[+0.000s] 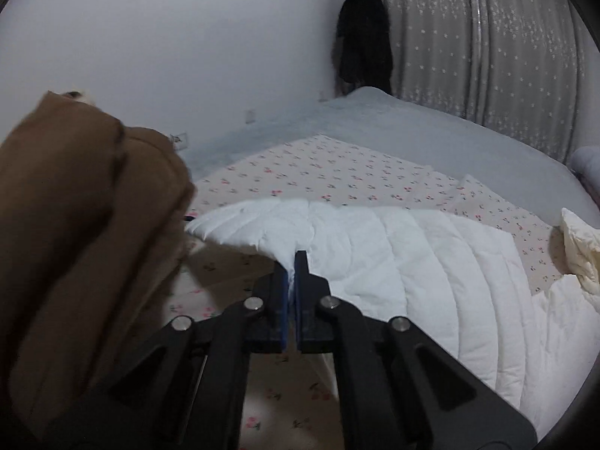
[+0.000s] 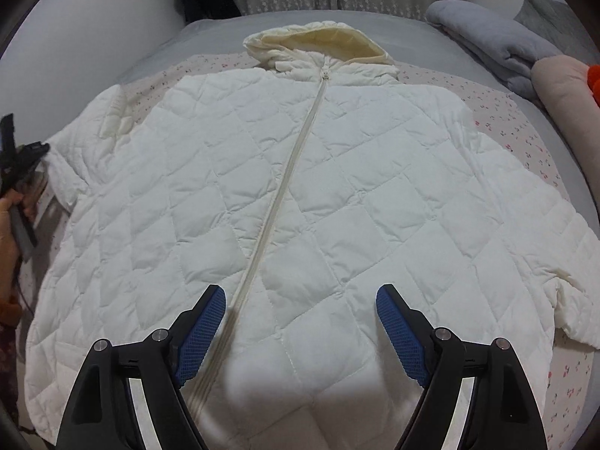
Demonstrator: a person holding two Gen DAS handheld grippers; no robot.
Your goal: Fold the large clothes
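A white quilted hooded jacket (image 2: 300, 195) lies face up, zipped, on a floral sheet (image 2: 525, 135) spread over the bed. Its hood (image 2: 318, 43) points to the far side. My right gripper (image 2: 302, 296) is open and empty, hovering over the jacket's lower front beside the zipper (image 2: 288, 172). My left gripper (image 1: 291, 258) is shut on the cuff of the jacket's left sleeve (image 1: 375, 247) and holds it slightly raised above the sheet. The left gripper also shows at the left edge of the right wrist view (image 2: 33, 150).
A brown fabric mass (image 1: 75, 243) fills the left of the left wrist view. A grey bedspread (image 1: 412, 131), folded grey blanket (image 2: 487, 41) and beige pillow (image 2: 562, 90) lie beyond. A dark garment (image 1: 363, 37) hangs by the grey curtain (image 1: 506, 37).
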